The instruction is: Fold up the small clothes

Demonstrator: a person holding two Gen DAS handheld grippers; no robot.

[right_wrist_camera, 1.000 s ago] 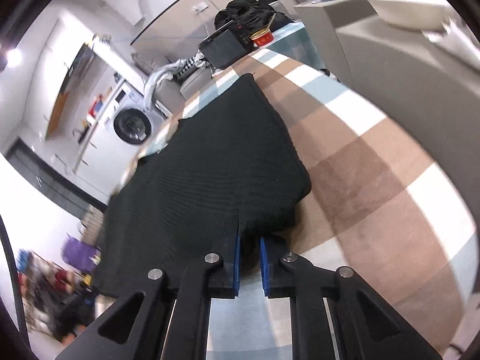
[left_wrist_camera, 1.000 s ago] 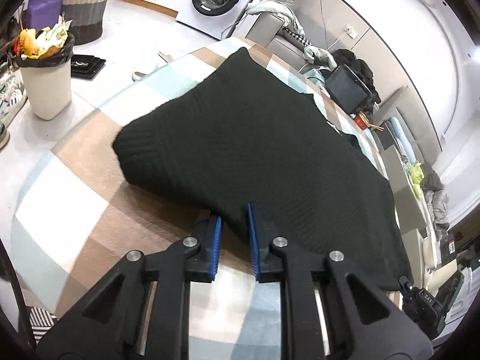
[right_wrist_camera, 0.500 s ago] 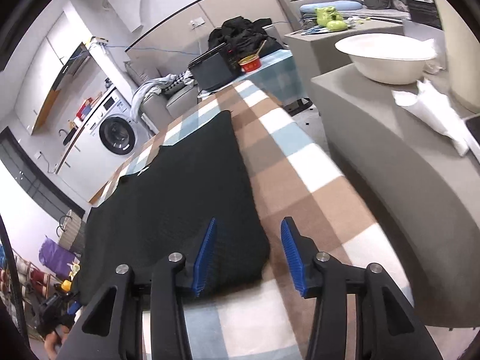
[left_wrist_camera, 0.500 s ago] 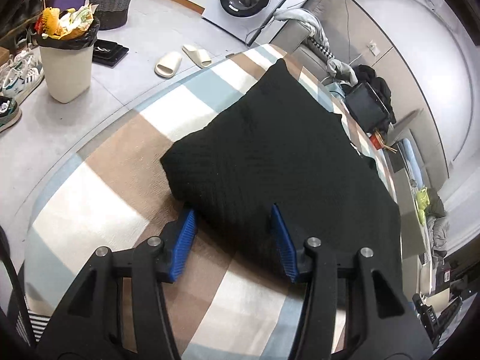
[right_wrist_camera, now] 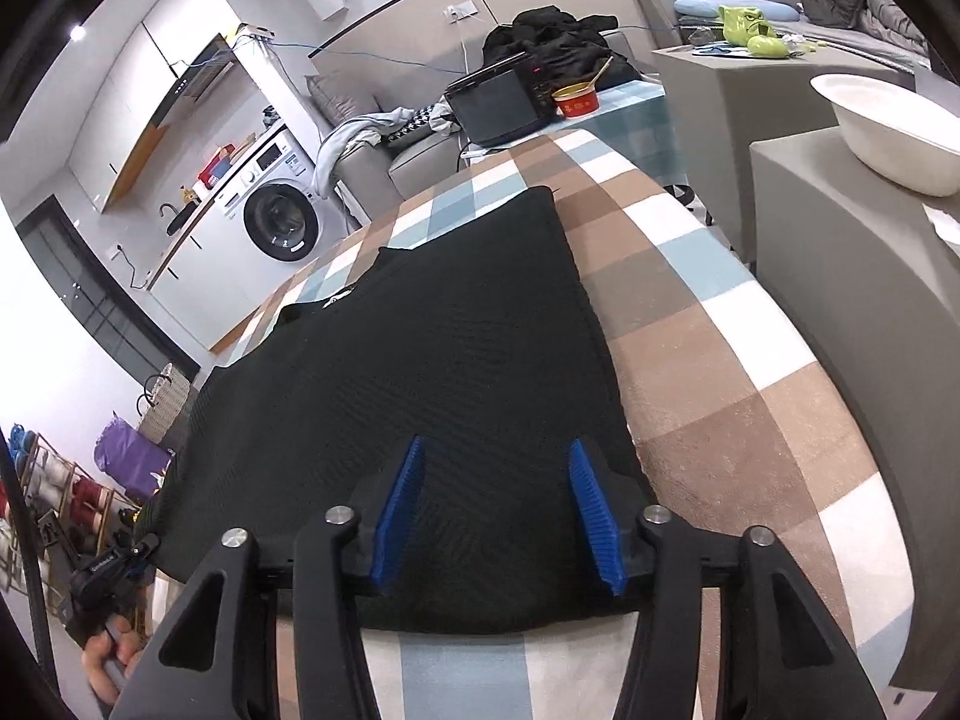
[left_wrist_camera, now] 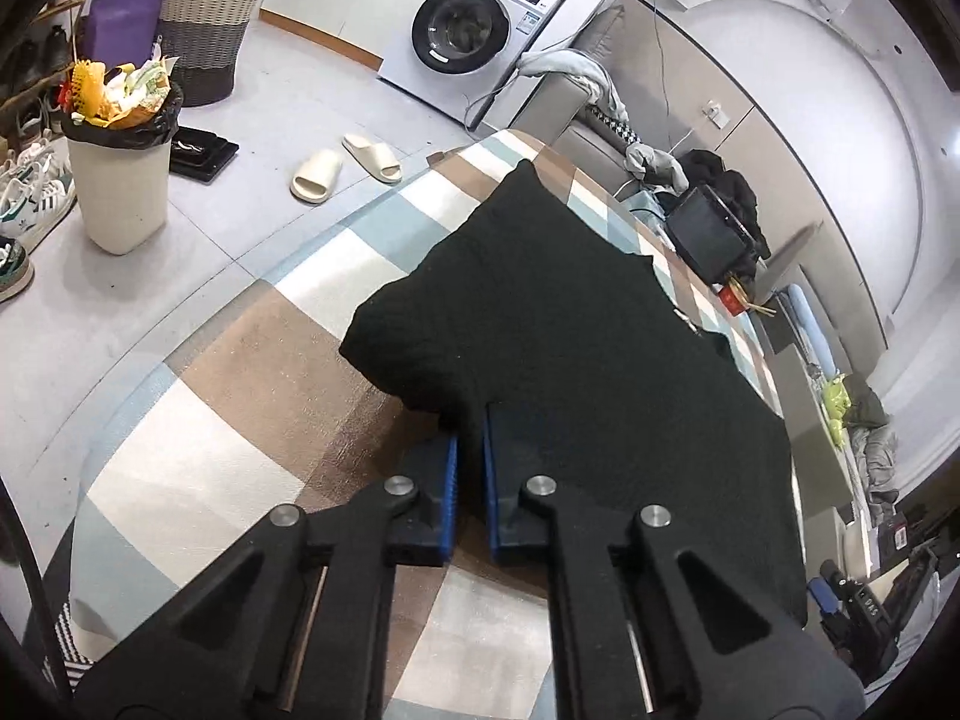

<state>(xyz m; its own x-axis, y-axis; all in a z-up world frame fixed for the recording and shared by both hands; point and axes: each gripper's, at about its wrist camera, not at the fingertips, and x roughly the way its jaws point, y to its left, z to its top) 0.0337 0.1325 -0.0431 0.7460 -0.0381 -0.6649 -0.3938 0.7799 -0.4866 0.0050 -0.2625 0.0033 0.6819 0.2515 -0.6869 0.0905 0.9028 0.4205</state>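
A black knit garment (left_wrist_camera: 576, 348) lies spread on the checked tablecloth (left_wrist_camera: 198, 438), folded over at its near edge. My left gripper (left_wrist_camera: 471, 456) is shut on the garment's near edge by its left corner, with black fabric pinched between the blue pads. In the right wrist view the same garment (right_wrist_camera: 456, 348) stretches away from me. My right gripper (right_wrist_camera: 498, 480) is open, its blue fingers straddling the near right part of the garment just above the cloth, holding nothing.
A sofa with a dark tablet (right_wrist_camera: 498, 105) and a red cup (right_wrist_camera: 576, 99) stands behind the table. A grey block with a white basin (right_wrist_camera: 888, 132) is at the right. On the floor left are a bin (left_wrist_camera: 120, 180), slippers (left_wrist_camera: 345, 165) and a washing machine (left_wrist_camera: 474, 42).
My left gripper was shut, opened half a second ago, and has now shut on the garment's near edge. My right gripper opened and moved forward over the garment.
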